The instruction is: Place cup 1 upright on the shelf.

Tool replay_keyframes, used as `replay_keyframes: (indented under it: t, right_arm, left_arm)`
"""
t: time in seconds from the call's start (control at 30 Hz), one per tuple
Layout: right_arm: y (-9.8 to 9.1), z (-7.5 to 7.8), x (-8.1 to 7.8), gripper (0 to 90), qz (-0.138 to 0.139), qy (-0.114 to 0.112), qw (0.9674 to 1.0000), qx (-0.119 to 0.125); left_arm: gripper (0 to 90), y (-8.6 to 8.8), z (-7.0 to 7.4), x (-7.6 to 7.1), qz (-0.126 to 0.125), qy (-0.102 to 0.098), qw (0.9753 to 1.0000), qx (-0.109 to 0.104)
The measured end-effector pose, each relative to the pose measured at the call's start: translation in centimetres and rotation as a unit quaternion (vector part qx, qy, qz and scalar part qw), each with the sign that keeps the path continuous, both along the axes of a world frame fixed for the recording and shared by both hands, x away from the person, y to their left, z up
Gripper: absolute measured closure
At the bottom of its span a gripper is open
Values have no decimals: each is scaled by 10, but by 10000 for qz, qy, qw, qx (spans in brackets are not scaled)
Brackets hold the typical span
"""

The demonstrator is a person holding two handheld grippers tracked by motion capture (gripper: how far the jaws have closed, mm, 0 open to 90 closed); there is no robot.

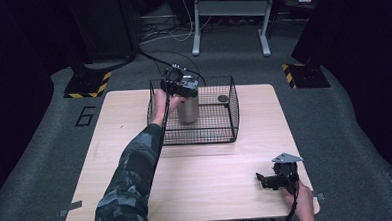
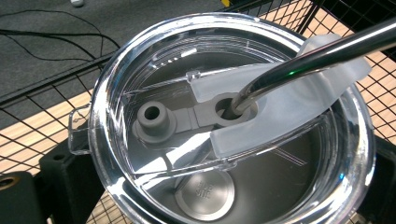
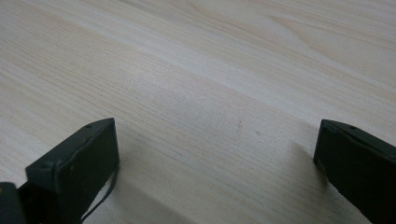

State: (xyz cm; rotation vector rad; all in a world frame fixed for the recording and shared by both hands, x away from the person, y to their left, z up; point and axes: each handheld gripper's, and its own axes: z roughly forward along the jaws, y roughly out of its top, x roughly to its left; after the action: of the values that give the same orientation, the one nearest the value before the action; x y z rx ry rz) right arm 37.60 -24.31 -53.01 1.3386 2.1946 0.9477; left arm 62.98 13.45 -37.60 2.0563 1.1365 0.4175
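Holding the steel tumbler (image 1: pixel 188 108) by its rim inside the wire basket (image 1: pixel 232 109) in the upper middle of the high view, the left gripper (image 1: pixel 179 83) appears clamped on it. Next comes lowering or lifting it clear of the mesh, I judge. The right gripper (image 1: pixel 273 181) rests spread on the desk (image 1: pixel 211 170), lower right.

Tumbler (image 1: pixel 188 109): brushed metal; lid (image 2: pixel 140 60) clear glossy plastic; straw (image 2: pixel 322 51) shiny steel. Basket (image 1: pixel 232 109) black wire; table (image 1: pixel 212 175) matt pale wood.
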Motion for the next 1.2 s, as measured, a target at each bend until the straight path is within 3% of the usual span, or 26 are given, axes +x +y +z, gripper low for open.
replay_keyframes:
  t: [0.3,0.5,0.77,1.2]
  right_arm:
    - [0,0,0,0,10,31,10000,-11]
    - [0,0,0,0,2,12,10000,-4]
    - [0,0,0,0,2,16,10000,-6]
    - [0,0,0,0,4,18,10000,-6]
  left_arm:
    - [36,1,-11,2,19,146,9998,117]
    - [36,0,-15,2,29,87,9999,132]
    - [34,-5,-14,-3,-76,81,9992,383]
    - [25,2,-10,-8,-2,90,9999,111]
